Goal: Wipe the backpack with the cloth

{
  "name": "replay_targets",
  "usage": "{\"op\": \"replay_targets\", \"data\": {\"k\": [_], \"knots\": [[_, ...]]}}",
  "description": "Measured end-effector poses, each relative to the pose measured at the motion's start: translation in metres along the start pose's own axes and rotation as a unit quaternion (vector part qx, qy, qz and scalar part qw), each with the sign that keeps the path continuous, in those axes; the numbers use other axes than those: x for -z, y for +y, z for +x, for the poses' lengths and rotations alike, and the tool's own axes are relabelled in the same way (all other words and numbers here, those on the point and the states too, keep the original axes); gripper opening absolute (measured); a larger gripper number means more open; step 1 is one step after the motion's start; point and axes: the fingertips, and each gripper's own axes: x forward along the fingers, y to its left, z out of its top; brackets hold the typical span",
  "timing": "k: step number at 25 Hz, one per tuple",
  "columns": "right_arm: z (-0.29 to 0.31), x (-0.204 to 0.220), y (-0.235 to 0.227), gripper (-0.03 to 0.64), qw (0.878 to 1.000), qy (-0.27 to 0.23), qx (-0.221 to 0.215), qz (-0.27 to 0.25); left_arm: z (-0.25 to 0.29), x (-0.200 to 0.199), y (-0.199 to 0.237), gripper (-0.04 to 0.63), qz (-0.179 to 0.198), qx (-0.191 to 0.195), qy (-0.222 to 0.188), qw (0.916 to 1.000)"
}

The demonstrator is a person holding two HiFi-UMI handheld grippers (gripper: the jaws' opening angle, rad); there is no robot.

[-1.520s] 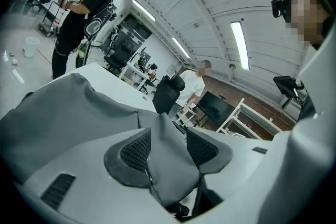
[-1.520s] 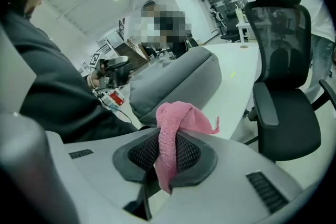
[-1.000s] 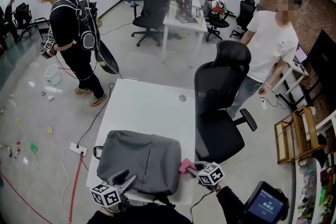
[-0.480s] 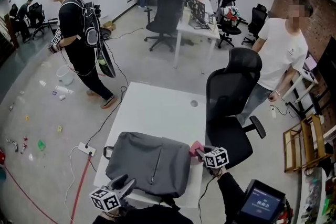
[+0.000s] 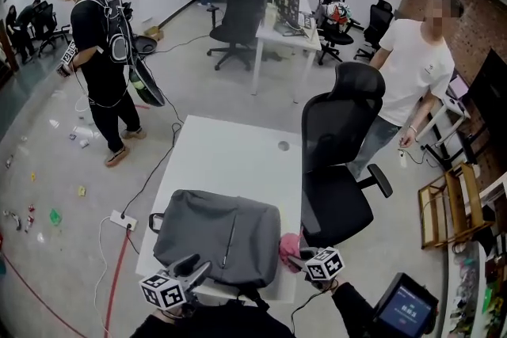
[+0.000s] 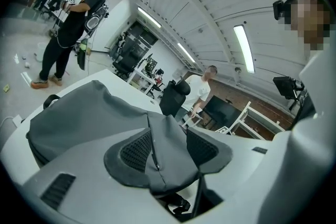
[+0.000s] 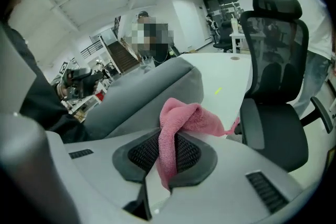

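Grey fabric backpack [image 5: 214, 237], judged limp, pinched at near fold by left gripper [image 6: 165, 152]; pink terry cloth [image 7: 181, 123] clamped in right gripper [image 7: 165, 157].

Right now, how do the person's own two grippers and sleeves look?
The left gripper and right gripper are alike: pale grey moulded shells, each bearing a white cube with black square markers. The fingers end in dark grey rounded pads with a black mesh texture. The sleeves are black.

Grey floor [image 5: 198, 83], black chair [image 5: 337, 162], brick wall [image 5: 475, 20]
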Motion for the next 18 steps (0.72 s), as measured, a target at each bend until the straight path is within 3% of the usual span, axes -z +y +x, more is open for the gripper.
{"op": "replay_targets", "data": {"k": [6, 11, 14, 18], "knots": [[-0.019, 0.078, 0.070, 0.063, 0.998, 0.051, -0.043, -0.007, 0.018, 0.008, -0.010, 0.227, 0.003, 0.030, 0.019, 0.9994], [-0.025, 0.113, 0.110, 0.063, 0.993, 0.071, -0.096, 0.000, 0.026, 0.014, -0.008, 0.227, -0.002, 0.039, 0.026, 0.9989], [-0.020, 0.113, 0.109, 0.063, 0.992, 0.077, -0.099, -0.013, 0.025, 0.016, -0.004, 0.227, -0.007, 0.035, 0.026, 0.9990], [-0.007, 0.085, 0.070, 0.061, 0.996, 0.055, -0.068, -0.024, 0.013, 0.014, 0.009, 0.227, -0.006, 0.016, 0.011, 0.9998]]}}
